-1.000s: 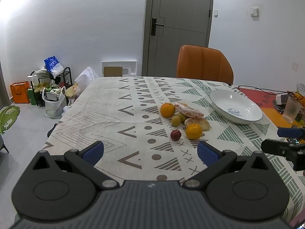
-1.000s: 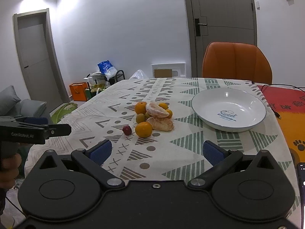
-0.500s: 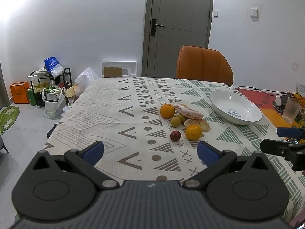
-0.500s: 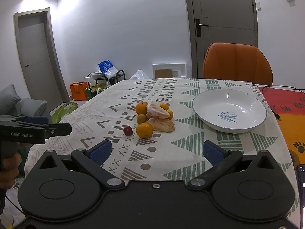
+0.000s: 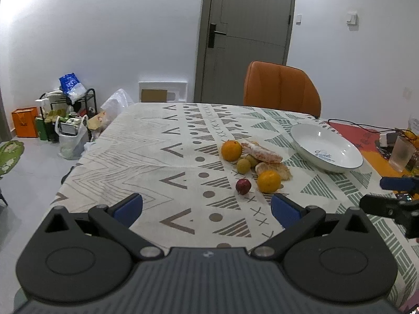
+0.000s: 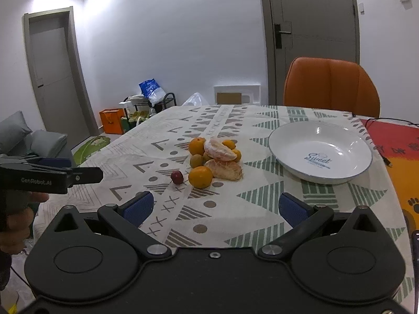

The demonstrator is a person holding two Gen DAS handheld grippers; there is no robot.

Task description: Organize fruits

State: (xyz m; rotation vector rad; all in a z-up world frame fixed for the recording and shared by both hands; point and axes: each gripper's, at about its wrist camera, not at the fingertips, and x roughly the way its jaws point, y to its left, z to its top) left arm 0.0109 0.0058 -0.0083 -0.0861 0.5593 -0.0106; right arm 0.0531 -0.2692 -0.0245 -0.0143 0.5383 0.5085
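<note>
I see a white plate [image 6: 320,151] with blue lettering, orange citrus [image 6: 200,177], a dark red fruit [image 6: 177,177], and a cream tablecloth [image 6: 262,198] patterned with green and brown triangles.

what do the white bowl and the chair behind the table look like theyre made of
White bowl: probably glazed ceramic, judging by bright glossy highlights and a thin dark rim line. Chair: orange leather or faux leather, smooth with a soft sheen and stitched vertical panels; which one is unclear.
</note>
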